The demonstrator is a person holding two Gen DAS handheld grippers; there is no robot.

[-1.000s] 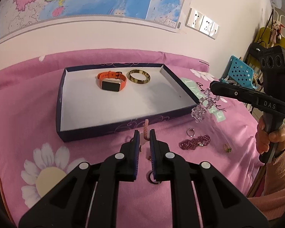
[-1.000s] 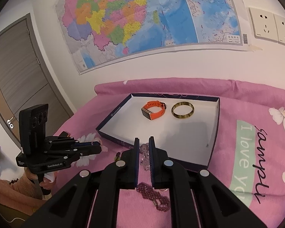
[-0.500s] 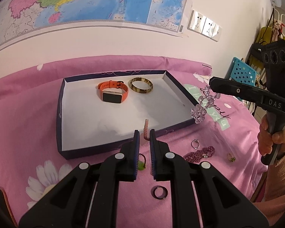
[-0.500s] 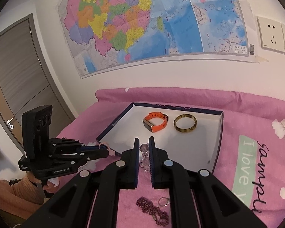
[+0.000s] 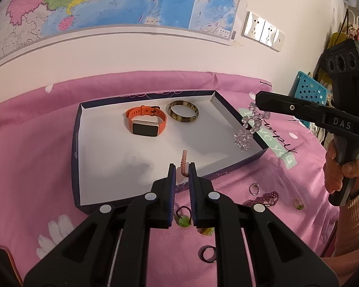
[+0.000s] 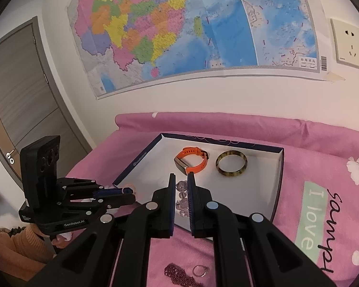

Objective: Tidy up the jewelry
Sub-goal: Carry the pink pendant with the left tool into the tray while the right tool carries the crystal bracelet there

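Observation:
A dark-blue box lid (image 5: 75, 148) with a white inside lies on the pink bedspread and holds an orange watch (image 5: 146, 122) and a mottled bangle (image 5: 182, 114). My left gripper (image 5: 181, 168) is shut on a small pink braided bracelet (image 5: 183, 161), over the lid's near rim. My right gripper (image 6: 180, 178) is shut on a clear crystal bead bracelet (image 6: 182, 199) that dangles over the lid's right edge; the left wrist view shows the beads (image 5: 247, 129) hanging from its fingers.
Loose on the bedspread in front of the lid lie a silver ring (image 5: 254, 188), a purple bead chain (image 5: 263, 199), a green-stone ring (image 5: 298, 203), a green charm on a cord (image 5: 183, 218) and a black ring (image 5: 207, 253). A wall map hangs behind.
Both grippers have moved toward the lid with their bracelets. The pink bracelet now hangs over the lid's near rim, and the crystal beads over its right edge.

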